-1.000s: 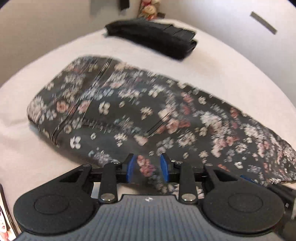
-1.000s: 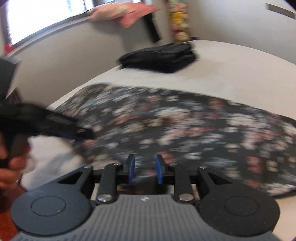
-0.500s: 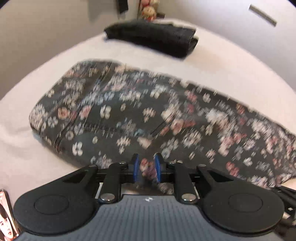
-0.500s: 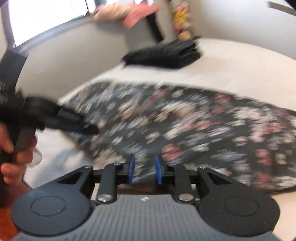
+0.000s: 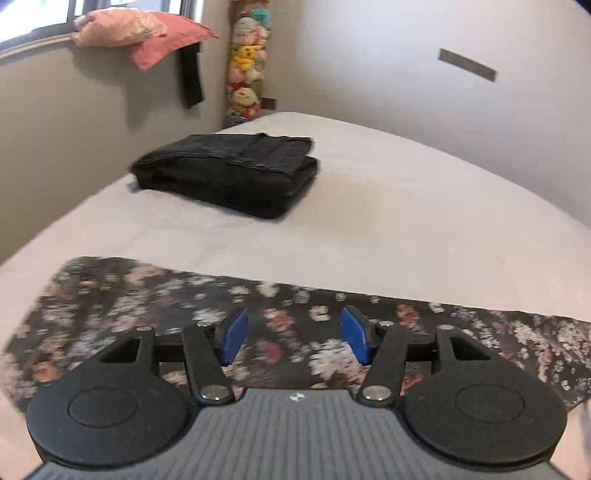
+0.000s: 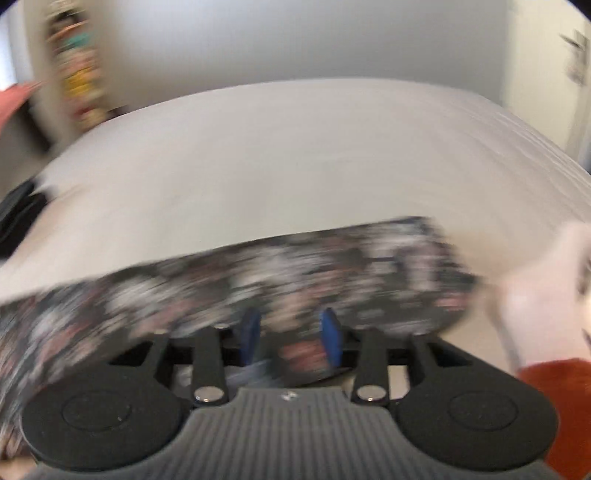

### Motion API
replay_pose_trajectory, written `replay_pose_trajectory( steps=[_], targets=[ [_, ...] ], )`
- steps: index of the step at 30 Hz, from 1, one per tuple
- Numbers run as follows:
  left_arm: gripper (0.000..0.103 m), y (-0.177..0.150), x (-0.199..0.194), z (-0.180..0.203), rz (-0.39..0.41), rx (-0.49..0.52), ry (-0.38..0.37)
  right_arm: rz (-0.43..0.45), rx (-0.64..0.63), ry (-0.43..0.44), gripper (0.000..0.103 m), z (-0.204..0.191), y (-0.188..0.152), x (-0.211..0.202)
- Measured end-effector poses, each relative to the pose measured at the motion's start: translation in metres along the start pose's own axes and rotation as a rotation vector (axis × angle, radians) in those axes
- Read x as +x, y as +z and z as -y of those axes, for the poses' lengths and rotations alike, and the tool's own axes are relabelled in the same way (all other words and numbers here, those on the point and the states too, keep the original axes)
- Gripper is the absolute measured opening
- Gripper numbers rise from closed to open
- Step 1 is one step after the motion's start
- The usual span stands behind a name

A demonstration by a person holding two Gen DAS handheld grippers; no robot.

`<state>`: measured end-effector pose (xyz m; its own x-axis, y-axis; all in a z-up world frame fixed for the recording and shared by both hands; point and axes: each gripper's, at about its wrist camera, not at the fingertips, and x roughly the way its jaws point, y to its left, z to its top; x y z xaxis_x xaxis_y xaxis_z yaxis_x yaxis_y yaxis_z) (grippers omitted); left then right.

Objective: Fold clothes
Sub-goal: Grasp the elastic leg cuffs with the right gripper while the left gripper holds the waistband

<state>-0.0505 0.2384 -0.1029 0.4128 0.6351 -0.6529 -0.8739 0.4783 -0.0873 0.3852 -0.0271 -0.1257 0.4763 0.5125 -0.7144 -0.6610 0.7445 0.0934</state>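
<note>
Nearest the left wrist camera, the left gripper (image 5: 295, 338) has its blue fingers (image 5: 233, 341) spread wide apart, with nothing pinched between them. Directly under and just past those fingers lies the floral garment (image 5: 147, 314), a dark cloth printed with pink and white flowers. It stretches as a long band across the near edge of the white bed (image 5: 406, 229), and this view is slightly blurred at the cloth's left end.

In the right wrist view, the right gripper (image 6: 290, 341) also shows its blue fingers (image 6: 330, 339) apart, a clear gap between them. The floral garment (image 6: 258, 273) crosses just beyond them, heavily smeared by motion blur, so whether any cloth touches the pads cannot be told. To the right of the garment, a pale object and an orange patch (image 6: 554, 391) appear at the frame's edge, too blurred to identify.

Beyond the floral garment, well apart from it on the bed, sits a folded black stack (image 5: 229, 173) of clothing, toward the far left side. Farther still than the garment, past the bed's far corner, a column of plush toys (image 5: 245, 62) stands against the wall. Left of the toys, a pink cloth (image 5: 140, 31) rests on the window ledge, with a dark strip (image 5: 191, 77) hanging below it.
</note>
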Motion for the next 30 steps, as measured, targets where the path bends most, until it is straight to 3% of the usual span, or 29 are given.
replay_pose_trajectory(
  steps=[4,6,8,11,18,19,21,22,23,26,30],
  targets=[
    [0.066,-0.006,0.017,0.003,-0.014,0.015,-0.017,-0.061,0.116,-0.073,0.068,0.049,0.017,0.029],
    [0.066,-0.009,0.025,0.005,-0.020,0.023,-0.025,-0.085,0.216,-0.058,0.068,0.068,0.016,0.043],
    [0.066,-0.013,0.034,0.007,-0.027,0.031,-0.033,-0.093,0.324,-0.026,0.075,0.080,0.010,0.054],
    [0.066,-0.015,0.037,0.010,-0.026,0.058,-0.032,-0.093,0.374,-0.002,0.082,0.089,0.004,0.068],
    [0.066,-0.020,0.043,0.014,-0.046,0.093,-0.022,-0.027,0.471,0.035,0.082,0.092,0.014,0.085],
    [0.066,-0.021,0.042,0.014,-0.047,0.092,-0.024,-0.025,0.473,0.029,0.075,0.091,0.016,0.086],
    [0.066,-0.021,0.042,0.013,-0.046,0.091,-0.023,-0.016,0.446,-0.005,0.050,0.088,0.019,0.088],
    [0.066,-0.021,0.043,0.013,-0.049,0.091,-0.022,-0.015,0.432,-0.021,0.023,0.087,0.020,0.089],
    [0.066,-0.021,0.044,0.013,-0.052,0.090,-0.022,-0.028,0.437,-0.032,0.014,0.088,0.021,0.091],
    [0.066,-0.021,0.045,0.012,-0.061,0.086,-0.020,-0.031,0.427,-0.028,0.005,0.090,0.020,0.089],
    [0.066,-0.022,0.046,0.011,-0.068,0.076,-0.020,-0.046,0.408,-0.028,0.006,0.089,0.022,0.088]
  ],
)
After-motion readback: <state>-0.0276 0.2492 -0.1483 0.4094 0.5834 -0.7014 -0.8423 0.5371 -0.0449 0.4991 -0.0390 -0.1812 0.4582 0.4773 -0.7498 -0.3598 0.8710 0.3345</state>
